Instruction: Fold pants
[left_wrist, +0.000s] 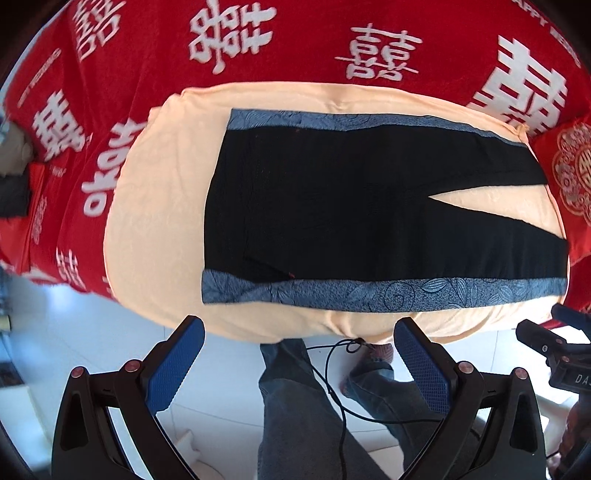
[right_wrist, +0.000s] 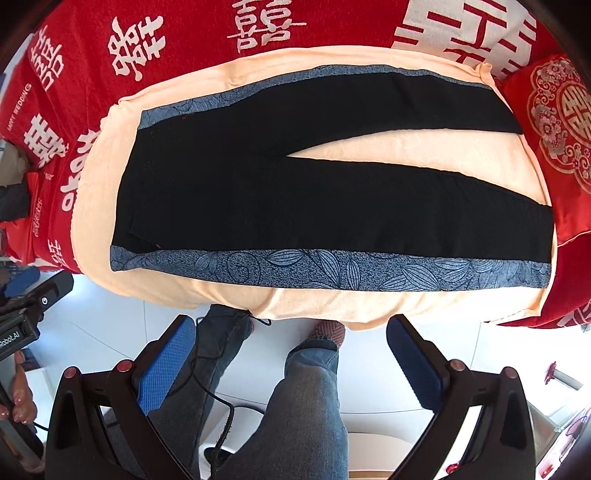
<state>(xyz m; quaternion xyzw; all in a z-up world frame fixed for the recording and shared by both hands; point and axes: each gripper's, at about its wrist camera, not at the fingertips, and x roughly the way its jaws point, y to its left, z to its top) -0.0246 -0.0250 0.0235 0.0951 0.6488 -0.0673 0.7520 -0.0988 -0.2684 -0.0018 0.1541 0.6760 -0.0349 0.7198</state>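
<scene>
Black pants (left_wrist: 332, 206) with blue leaf-print side stripes (left_wrist: 369, 293) lie flat and unfolded on a peach cloth (left_wrist: 155, 206), which covers a red bedspread (left_wrist: 295, 44) printed with white characters. In the left wrist view the waistband sits toward 9 o'clock and the two legs run toward 3 o'clock, parted by a narrow wedge of peach cloth. A red cushion (right_wrist: 554, 129) with a white ornament lies at 3 o'clock, touching the leg ends.

The left gripper (left_wrist: 299, 354) hangs at 6 o'clock, short of the cloth's near edge, its jaws spread wide and holding nothing. The right gripper (right_wrist: 290, 350) hangs likewise at 6 o'clock in its own view, jaws spread and holding nothing. Under both, the person's jeans (right_wrist: 306, 406) and a black cable (left_wrist: 340, 398) show above a white floor (left_wrist: 92, 350).
</scene>
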